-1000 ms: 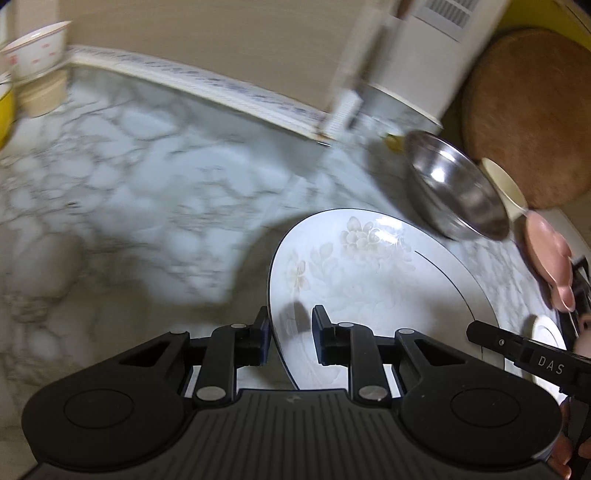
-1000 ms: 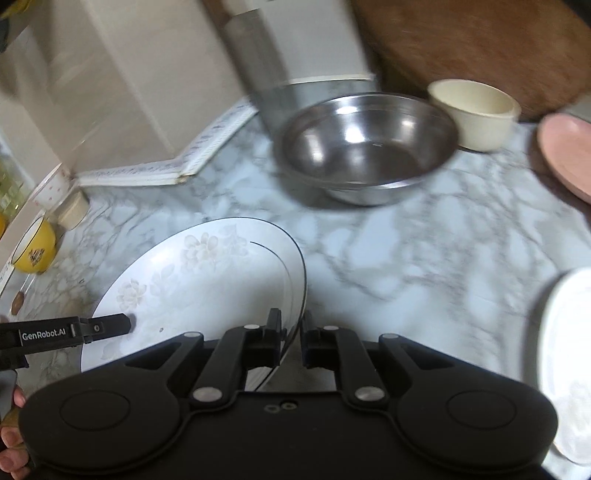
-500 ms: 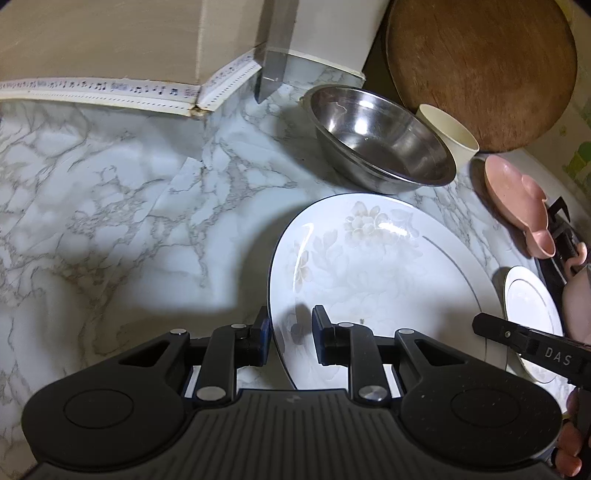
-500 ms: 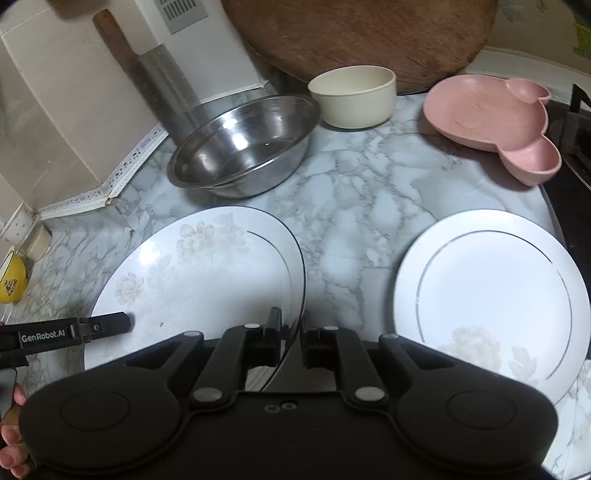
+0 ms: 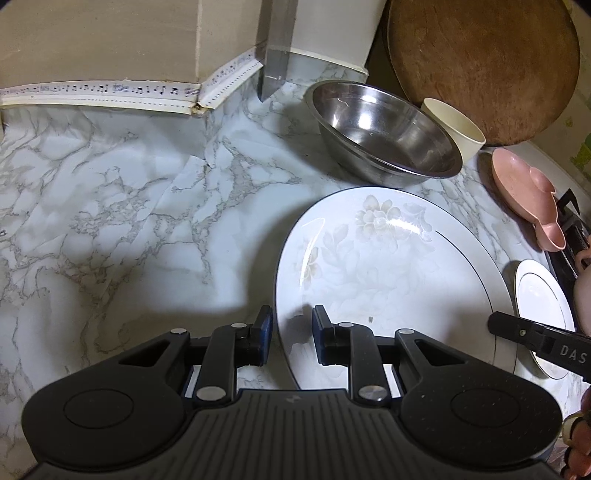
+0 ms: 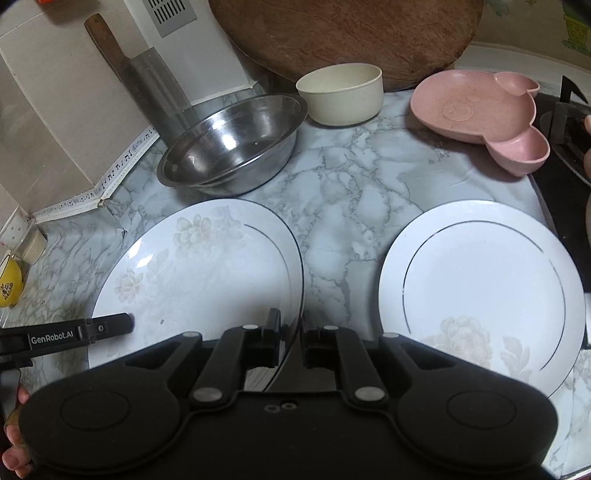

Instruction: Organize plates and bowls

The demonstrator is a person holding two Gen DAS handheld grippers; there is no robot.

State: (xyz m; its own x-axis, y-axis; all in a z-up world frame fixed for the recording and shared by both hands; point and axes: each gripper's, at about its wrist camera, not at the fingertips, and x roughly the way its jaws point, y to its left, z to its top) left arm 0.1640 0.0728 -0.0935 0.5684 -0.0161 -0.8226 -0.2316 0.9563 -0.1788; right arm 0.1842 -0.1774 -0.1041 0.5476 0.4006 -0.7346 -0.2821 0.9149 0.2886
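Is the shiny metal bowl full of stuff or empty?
Empty. The steel bowl shows only bare, shiny metal inside in both views, with light reflecting off its bottom.

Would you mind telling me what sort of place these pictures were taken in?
Most likely a home kitchen counter. A marble-patterned worktop holds a steel bowl and floral plates; a round wooden chopping board and a cleaver lean against the wall, and a gas hob sits at the right edge.
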